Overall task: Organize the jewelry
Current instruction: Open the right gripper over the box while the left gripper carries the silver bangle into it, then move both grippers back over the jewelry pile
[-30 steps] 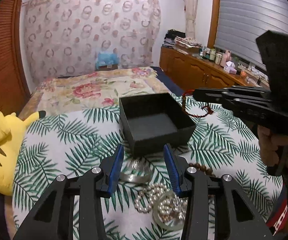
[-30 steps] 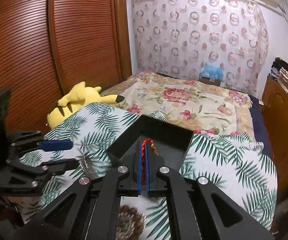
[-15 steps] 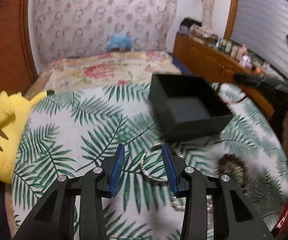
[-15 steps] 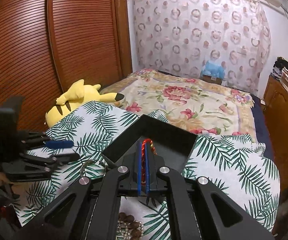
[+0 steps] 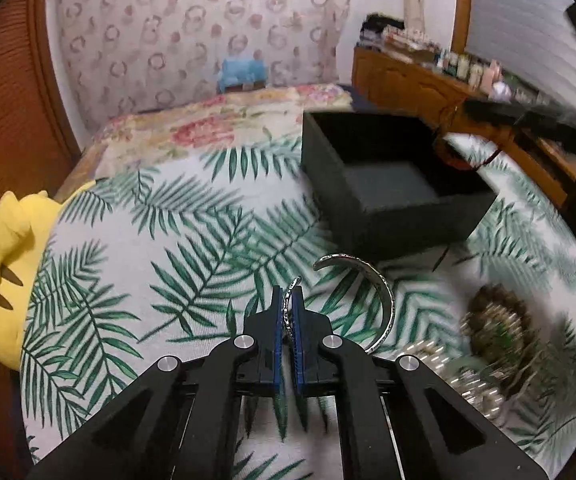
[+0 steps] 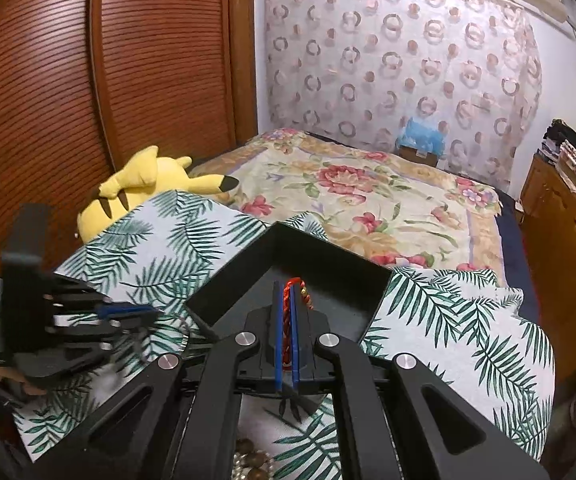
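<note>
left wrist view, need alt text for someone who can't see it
The left gripper is shut on a silver cuff bracelet lying on a palm-leaf cloth. Behind it stands an open, empty black box, with a blurred heap of beads at right and a yellow plush toy at the left edge.
</note>
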Demonstrator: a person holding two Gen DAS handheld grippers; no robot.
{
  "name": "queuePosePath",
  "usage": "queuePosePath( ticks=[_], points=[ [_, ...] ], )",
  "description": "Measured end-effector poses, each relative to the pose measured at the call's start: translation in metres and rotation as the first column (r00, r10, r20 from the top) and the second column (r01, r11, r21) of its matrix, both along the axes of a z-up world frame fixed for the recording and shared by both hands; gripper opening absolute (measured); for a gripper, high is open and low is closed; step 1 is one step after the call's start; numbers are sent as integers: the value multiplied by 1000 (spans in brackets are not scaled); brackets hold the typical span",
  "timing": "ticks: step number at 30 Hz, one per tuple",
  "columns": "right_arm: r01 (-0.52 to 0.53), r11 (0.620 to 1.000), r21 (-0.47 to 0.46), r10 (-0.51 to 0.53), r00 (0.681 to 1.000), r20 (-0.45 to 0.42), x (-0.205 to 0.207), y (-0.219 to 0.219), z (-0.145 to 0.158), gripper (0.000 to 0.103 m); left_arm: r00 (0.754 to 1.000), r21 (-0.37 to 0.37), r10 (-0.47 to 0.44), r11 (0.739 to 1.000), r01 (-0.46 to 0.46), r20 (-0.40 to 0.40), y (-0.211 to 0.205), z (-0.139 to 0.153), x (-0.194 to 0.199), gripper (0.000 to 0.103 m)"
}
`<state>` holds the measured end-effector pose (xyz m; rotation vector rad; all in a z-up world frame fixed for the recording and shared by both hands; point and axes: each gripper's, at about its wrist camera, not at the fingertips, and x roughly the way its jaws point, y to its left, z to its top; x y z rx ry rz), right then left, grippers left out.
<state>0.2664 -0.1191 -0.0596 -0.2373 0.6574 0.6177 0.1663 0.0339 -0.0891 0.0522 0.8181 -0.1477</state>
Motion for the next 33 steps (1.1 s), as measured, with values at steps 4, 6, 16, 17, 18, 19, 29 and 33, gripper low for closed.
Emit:
queuePosePath(
  ticks=[4, 6, 16, 17, 18, 19, 29, 33],
  points=[
    [15, 1000, -8, -15, 1000, -21, 14, 4, -11, 4, 998, -21, -7, 1000, 8, 55, -6, 26, -3, 4],
    [33, 999, -13, -34, 999, -36, 21, 6, -14, 12, 997, -20, -13, 1000, 14, 71, -11, 35, 1, 4],
    [81, 996, 31, -79, 996, -45, 15, -26, -14, 31, 994, -10, -32, 999, 34, 103, -40, 59, 38, 4],
    [86, 996, 29, -85, 995, -43, 13, -29, -15, 31, 995, -3, -34, 999, 35, 99, -45, 58, 45, 4],
    [90, 995, 32, -89, 995, -41, 10, -34, -15, 31, 995, 1, -35, 999, 35, 94, -48, 56, 49, 4],
    [92, 995, 35, -91, 995, -41, 8, -38, -15, 31, 995, 4, -36, 999, 36, 88, -51, 55, 54, 4],
    [91, 994, 58, -89, 995, -37, -19, -68, -24, 31, 998, -5, -53, 999, 53, 30, -65, 38, 73, 12],
    [89, 994, 67, -86, 995, -44, -37, -74, -31, 31, 997, -17, -64, 998, 65, 45, -56, 41, 47, 23]
  ],
)
